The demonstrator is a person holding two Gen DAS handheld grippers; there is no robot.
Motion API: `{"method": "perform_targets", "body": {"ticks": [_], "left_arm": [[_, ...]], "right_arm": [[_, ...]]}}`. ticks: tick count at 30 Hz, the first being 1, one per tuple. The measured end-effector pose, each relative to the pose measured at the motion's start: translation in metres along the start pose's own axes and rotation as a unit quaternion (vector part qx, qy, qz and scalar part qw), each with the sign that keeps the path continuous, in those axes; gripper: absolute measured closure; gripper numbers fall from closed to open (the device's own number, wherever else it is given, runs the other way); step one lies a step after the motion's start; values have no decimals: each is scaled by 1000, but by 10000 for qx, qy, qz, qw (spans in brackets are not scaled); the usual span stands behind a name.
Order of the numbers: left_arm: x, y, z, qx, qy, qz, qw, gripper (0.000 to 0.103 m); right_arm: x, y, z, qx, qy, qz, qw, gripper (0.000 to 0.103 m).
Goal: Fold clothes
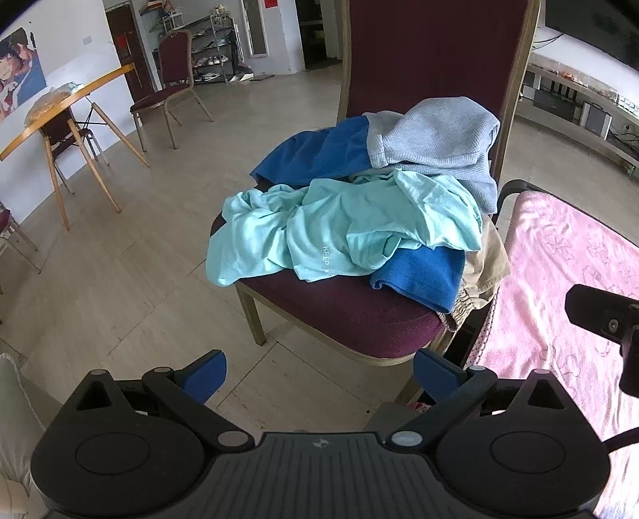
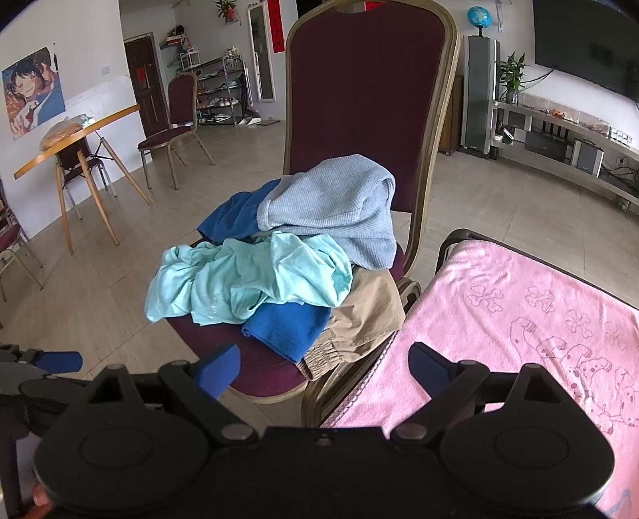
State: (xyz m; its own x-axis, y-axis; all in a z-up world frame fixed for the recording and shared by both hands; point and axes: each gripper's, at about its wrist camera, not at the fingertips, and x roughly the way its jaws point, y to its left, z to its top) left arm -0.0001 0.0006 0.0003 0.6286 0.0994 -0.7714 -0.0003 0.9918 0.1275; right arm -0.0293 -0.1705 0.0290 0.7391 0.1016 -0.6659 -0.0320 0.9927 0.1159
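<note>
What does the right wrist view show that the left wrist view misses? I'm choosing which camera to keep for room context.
Only the right wrist view shows the blue globe on the tall grey speaker, the potted green plant, and the maroon chair's whole arched backrest.

Only the left wrist view shows a strip of white fabric at its lower left edge.

Both show the maroon padded chair piled with the mint green shirt, grey knit top, blue garment and tan shorts, plus the pink towel-covered surface.

Tiled floor [image 2: 499, 199], white wall [image 2: 80, 32] (poster [image 2: 32, 92]), round table [image 2: 80, 131].
</note>
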Motion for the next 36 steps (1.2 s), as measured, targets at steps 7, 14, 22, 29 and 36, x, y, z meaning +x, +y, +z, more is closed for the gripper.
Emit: {"method": "perform_targets", "body": {"ticks": [7, 14, 22, 29, 36], "left_arm": [[-3, 0, -2, 0, -30, 37, 10000, 2], [-3, 2, 0, -24, -9, -12, 10000, 2], [-3, 3, 1, -37, -9, -18, 10000, 2], [-4, 2, 2, -37, -23, -19, 10000, 2], [-5, 2, 2, -38, -31, -25, 10000, 2]], "right_arm": [[0, 0, -1, -6, 3, -10, 10000, 11], [2, 2, 0, 4, 12, 16, 10000, 11], [2, 2, 0, 21, 4, 36, 10000, 11], [2, 1, 1, 17, 14, 44, 10000, 11], [1, 2, 2, 15, 7, 40, 10000, 11]]}}
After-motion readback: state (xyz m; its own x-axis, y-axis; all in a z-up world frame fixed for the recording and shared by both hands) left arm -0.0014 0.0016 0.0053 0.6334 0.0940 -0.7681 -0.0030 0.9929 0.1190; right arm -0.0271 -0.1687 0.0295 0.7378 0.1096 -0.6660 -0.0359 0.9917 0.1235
